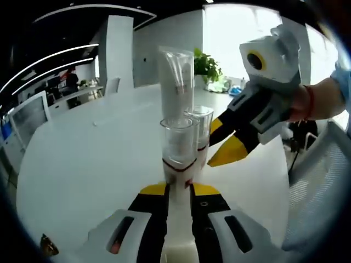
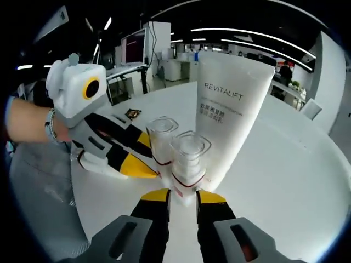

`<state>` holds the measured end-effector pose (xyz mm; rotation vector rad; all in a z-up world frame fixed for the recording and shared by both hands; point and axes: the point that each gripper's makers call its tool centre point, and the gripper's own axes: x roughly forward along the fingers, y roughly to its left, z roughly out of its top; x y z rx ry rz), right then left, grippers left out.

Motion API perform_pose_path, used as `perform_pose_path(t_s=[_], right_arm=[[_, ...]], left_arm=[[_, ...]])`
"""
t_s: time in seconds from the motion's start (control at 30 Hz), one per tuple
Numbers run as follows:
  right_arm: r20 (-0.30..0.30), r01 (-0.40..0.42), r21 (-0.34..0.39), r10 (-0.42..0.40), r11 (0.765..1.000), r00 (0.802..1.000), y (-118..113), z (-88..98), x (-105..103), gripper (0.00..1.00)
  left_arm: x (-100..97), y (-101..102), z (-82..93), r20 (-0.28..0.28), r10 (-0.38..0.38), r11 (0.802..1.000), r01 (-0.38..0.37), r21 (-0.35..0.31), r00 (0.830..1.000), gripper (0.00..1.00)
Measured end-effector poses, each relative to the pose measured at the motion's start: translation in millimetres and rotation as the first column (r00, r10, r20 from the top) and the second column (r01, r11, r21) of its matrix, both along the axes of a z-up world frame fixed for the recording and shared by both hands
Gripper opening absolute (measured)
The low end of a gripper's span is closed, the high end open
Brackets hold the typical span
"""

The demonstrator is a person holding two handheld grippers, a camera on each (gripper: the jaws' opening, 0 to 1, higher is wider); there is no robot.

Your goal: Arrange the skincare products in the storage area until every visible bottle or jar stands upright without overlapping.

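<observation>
Left gripper (image 1: 179, 189): nearest the camera in the left gripper view, its yellow-tipped jaws stand on either side of the base of a clear-capped bottle (image 1: 179, 145) and look clamped on it — the bottle stands upright on the white surface (image 1: 82, 159).
Right gripper (image 2: 184, 195): in the right gripper view its jaws rise on either side of the foot of a second clear-capped bottle (image 2: 189, 161); whether they actually press it I cannot tell.
Bottle pair: the two small bottles stand upright, just beside each other, each with a dark red band below its clear cap; in the left gripper view the second one (image 1: 201, 129) stands just behind the first.
Tube (image 2: 230, 112): the landmark — a tall white tube printed REVITALIFT, standing on its cap end, just behind and touching or nearly touching the bottle pair. In the left gripper view it (image 1: 176, 82) rises above both caps.
Other gripper, seen across: the right gripper (image 1: 227, 148) comes in beside the tube, a hand (image 1: 315, 101) behind it; the left gripper (image 2: 140, 164) reaches toward the tube's near side, its tip by the bottle (image 2: 160, 139).
Small dark item (image 2: 131, 114): lies flat on the surface, well apart from the tube.
Beyond the tube: a green plant (image 1: 207, 66) and office desks.
</observation>
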<state>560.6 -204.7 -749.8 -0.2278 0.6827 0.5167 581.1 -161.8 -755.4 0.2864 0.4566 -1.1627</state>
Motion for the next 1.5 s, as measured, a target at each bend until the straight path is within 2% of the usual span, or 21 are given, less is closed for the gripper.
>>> perform_pose_path(t_s=[0.33, 0.47, 0.7, 0.8, 0.9, 0.97, 1.2, 1.27, 1.3, 1.37, 1.4, 1.47, 1.5], right_arm=[[0.012, -0.002, -0.006, 0.002, 1.0, 1.0, -1.8, -1.0, 3.9, 0.09], [0.014, -0.002, -0.014, 0.003, 1.0, 1.0, -2.0, -1.3, 2.7, 0.11], [-0.003, 0.011, 0.014, -0.011, 1.0, 1.0, -3.4, -2.7, -8.6, 0.13], [-0.027, 0.028, 0.041, -0.027, 0.999, 0.999, -3.5, -4.8, -15.7, 0.14], [-0.053, 0.04, 0.085, -0.035, 0.996, 0.998, -0.1, -3.9, -25.9, 0.14], [-0.056, 0.023, 0.104, -0.017, 0.994, 0.998, 4.8, -0.6, -32.7, 0.16], [0.004, -0.056, 0.133, 0.056, 0.989, 0.998, 21.8, 14.8, -39.8, 0.18], [0.013, -0.082, 0.138, 0.081, 0.987, 0.997, 27.3, 16.9, -41.4, 0.2], [0.026, -0.109, 0.137, 0.106, 0.985, 0.994, 32.2, 18.9, -42.7, 0.22], [0.047, -0.173, 0.114, 0.169, 0.978, 0.985, 41.7, 22.2, -44.9, 0.26], [0.054, -0.199, 0.104, 0.194, 0.974, 0.979, 46.2, 23.7, -45.6, 0.27], [0.072, -0.269, 0.07, 0.264, 0.961, 0.962, 58.3, 27.4, -46.6, 0.27], [0.08, -0.301, 0.057, 0.296, 0.952, 0.952, 64.7, 29.2, -46.9, 0.28]], left_arm=[[-0.5, -2.9, 2.1, 0.017, 0.021, 1.0, -0.02, -0.002, 1.0, 0.14], [-0.5, -0.8, 3.2, 0.014, 0.024, 1.0, -0.024, -0.001, 1.0, 0.17], [10.3, 21.9, 21.1, -0.026, 0.091, 0.995, -0.092, -0.04, 0.995, 0.22], [12.9, 36.4, 25.1, -0.069, 0.132, 0.991, -0.134, -0.027, 0.989, 0.29], [12.8, 51.8, 31.5, -0.103, 0.167, 0.985, -0.17, -0.022, 0.981, 0.3], [14.1, 63.5, 39.3, -0.135, 0.215, 0.974, -0.222, -0.044, 0.967, 0.31], [0.8, 97.4, 71.9, -0.121, 0.232, 0.961, -0.247, -0.126, 0.965, 0.37], [-4.4, 108.4, 77.1, -0.116, 0.245, 0.957, -0.259, -0.127, 0.963, 0.38], [-6.7, 113.6, 78.1, -0.106, 0.251, 0.957, -0.263, -0.12, 0.962, 0.39], [-14.7, 129.1, 72.7, -0.092, 0.262, 0.962, -0.268, -0.059, 0.961, 0.39], [-22.9, 139.0, 65.2, -0.122, 0.267, 0.963, -0.27, -0.01, 0.956, 0.39], [-32.3, 149.8, 57.7, -0.152, 0.274, 0.962, -0.272, 0.033, 0.95, 0.39], [-35.2, 152.4, 57.2, -0.145, 0.274, 0.961, -0.274, 0.026, 0.951, 0.4]])
